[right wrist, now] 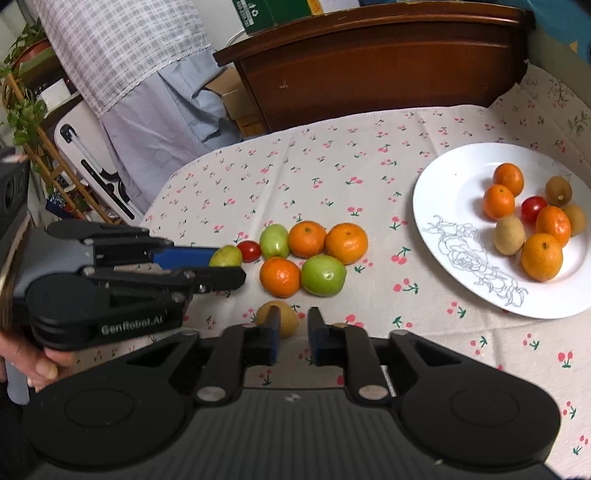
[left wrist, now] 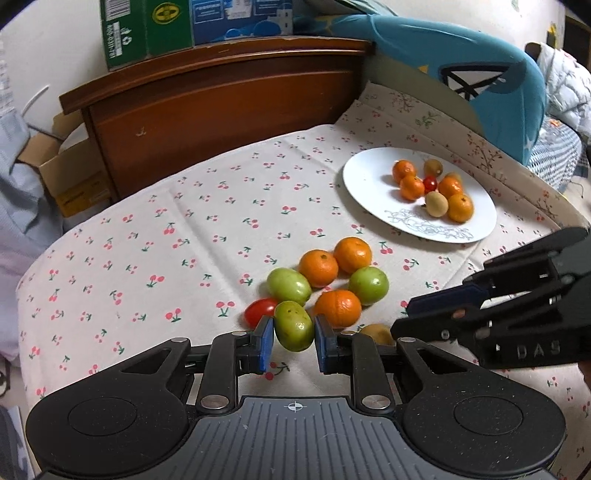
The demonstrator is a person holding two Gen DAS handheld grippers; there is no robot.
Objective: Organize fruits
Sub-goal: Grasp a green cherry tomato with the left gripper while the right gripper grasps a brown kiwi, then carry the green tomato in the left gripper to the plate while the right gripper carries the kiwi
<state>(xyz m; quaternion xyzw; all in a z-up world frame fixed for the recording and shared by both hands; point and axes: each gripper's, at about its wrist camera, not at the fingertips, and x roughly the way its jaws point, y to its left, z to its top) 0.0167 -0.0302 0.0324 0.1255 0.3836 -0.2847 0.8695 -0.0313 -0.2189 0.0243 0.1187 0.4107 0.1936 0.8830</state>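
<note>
A cluster of loose fruit lies on the cherry-print cloth: three oranges, green fruits, a cherry tomato and a kiwi. My left gripper has its blue pads on both sides of a green fruit, touching or nearly touching it; it also shows in the right wrist view. My right gripper is open, with the kiwi just left of its gap. A white plate holds several oranges, kiwis and a tomato; it also shows in the right wrist view.
A wooden headboard stands behind the table with boxes on top. A blue cushion lies at the back right. Curtain and a plant rack are at the left. The table edge curves at left.
</note>
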